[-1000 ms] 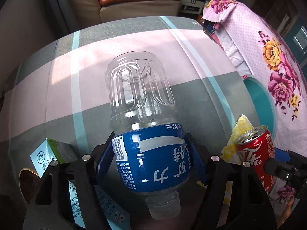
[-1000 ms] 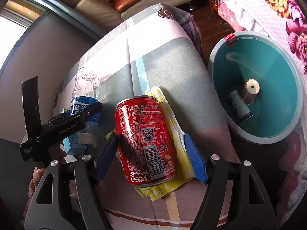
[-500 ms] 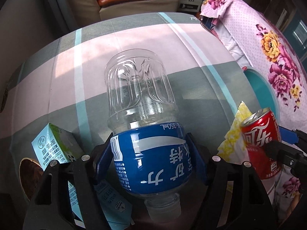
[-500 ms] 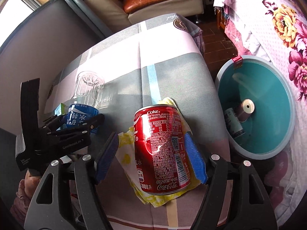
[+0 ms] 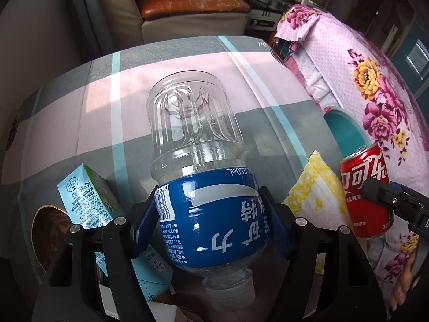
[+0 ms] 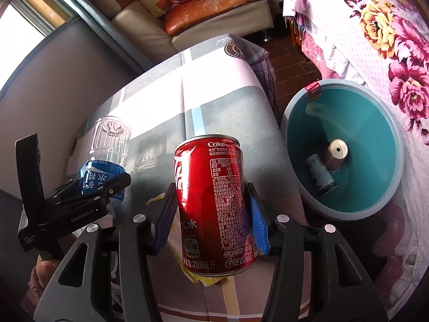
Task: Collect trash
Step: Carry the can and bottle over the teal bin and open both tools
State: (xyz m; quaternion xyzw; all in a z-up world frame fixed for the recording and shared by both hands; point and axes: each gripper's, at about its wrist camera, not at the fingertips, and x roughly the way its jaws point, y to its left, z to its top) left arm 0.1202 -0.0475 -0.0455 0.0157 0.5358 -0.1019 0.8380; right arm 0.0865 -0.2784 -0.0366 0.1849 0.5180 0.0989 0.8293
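Both lifting now: right gripper (image 6: pixel 211 214) closing on can (image 6: pixel 211 201), left gripper (image 5: pixel 209 225) pinching bottle (image 5: pixel 198 166); bin (image 6: pixel 346 209) drop, carton (image 5: pixel 85 196), napkin (image 5: pixel 316 190) remaining.

Red can (image 6: pixel 211 204), blue-labelled clear bottle (image 5: pixel 198 166), teal bin (image 6: pixel 346 150), grey-pink checked tablecloth (image 5: pixel 88 112).

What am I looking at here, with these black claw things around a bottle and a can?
No robot: a person carries a hand-held gripper in each hand, each with a camera looking along its fingers. In the left view, the left hand-held gripper clamps an empty water bottle, cap toward the camera. In the right view, the right hand-held gripper is closing its jaws on a red cola can. On the checked tablecloth lie a light-blue carton and a yellow napkin. The teal bin beside the table already holds some trash.
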